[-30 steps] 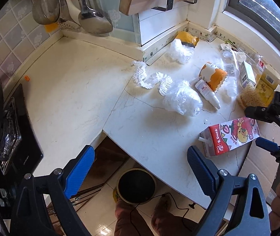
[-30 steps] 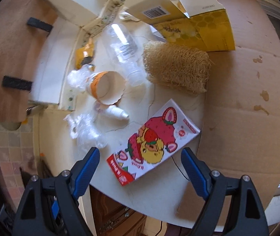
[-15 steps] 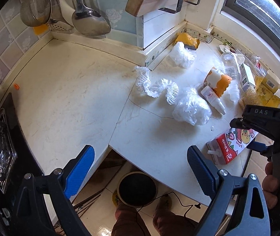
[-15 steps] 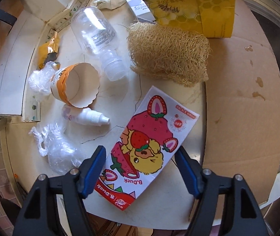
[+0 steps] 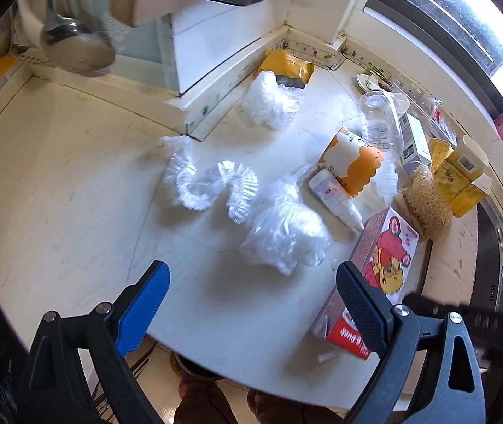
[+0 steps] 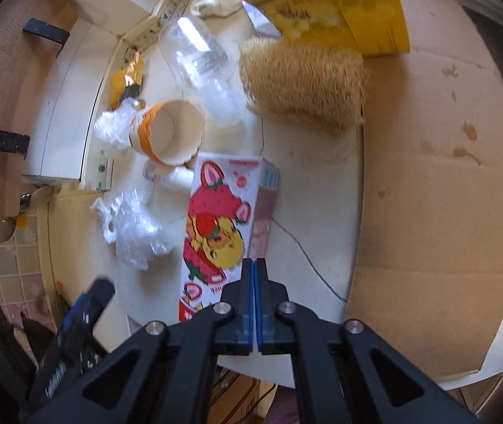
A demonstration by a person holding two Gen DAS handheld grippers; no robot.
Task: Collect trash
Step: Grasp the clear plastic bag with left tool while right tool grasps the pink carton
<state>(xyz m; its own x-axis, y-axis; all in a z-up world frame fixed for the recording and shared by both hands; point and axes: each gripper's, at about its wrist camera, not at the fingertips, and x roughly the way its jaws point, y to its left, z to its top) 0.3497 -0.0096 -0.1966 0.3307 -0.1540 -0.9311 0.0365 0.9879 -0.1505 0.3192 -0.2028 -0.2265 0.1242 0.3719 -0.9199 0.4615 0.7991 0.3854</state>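
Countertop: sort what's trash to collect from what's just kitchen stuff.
Trash:
strawberry milk carton
paper cup
clear plastic bottle
crumpled plastic wrap
small white bottle

Likely staying:
loofah scrubber
ladle
cardboard sheet

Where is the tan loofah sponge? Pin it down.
In the right wrist view, the tan loofah sponge lies on the counter's far right, between the clear plastic bottle and the brown cardboard sheet.

The printed milk carton (image 6: 216,226) looks like glossy coated paperboard on a smooth, faintly cracked stone-like counter (image 5: 74,190), with crinkly clear plastic wrap (image 5: 283,236) at its nine o'clock, a rough fibrous loofah (image 6: 300,88) at one o'clock (dry-looking), and matt stained cardboard (image 6: 435,162) at three.
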